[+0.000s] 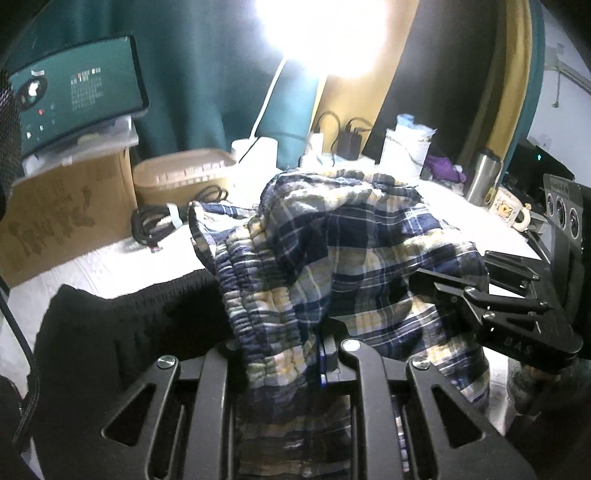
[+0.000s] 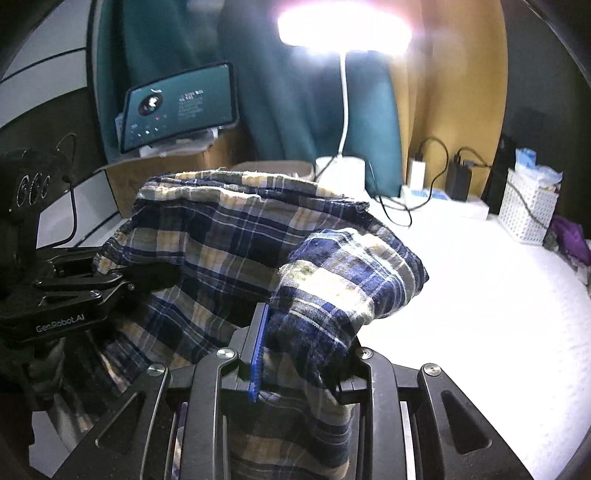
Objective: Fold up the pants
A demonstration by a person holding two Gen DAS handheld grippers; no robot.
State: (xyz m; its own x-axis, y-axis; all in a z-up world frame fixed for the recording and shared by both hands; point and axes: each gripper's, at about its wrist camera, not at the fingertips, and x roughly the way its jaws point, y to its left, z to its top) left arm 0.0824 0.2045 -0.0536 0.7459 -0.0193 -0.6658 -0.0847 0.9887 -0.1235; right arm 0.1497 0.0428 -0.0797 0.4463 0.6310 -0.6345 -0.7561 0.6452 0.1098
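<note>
— Why hold the blue, yellow and white plaid cotton pants point(image 1: 332, 236) at two spots?

— My left gripper point(image 1: 284, 354) has its fingers clamped on the gathered waistband, my right gripper point(image 2: 306, 354) on a bunched fold, so the cloth hangs between them over the white desk point(image 2: 480, 295), ready to lay flat.

— And the black garment point(image 1: 110, 325)?

— Lying beside, untouched.

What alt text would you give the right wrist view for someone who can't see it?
The right gripper is shut on a bunched fold of plaid pants, which drape over a white table. The left gripper grips the same pants at the left edge. Behind stand a lit lamp, a white basket and a monitor.
</note>
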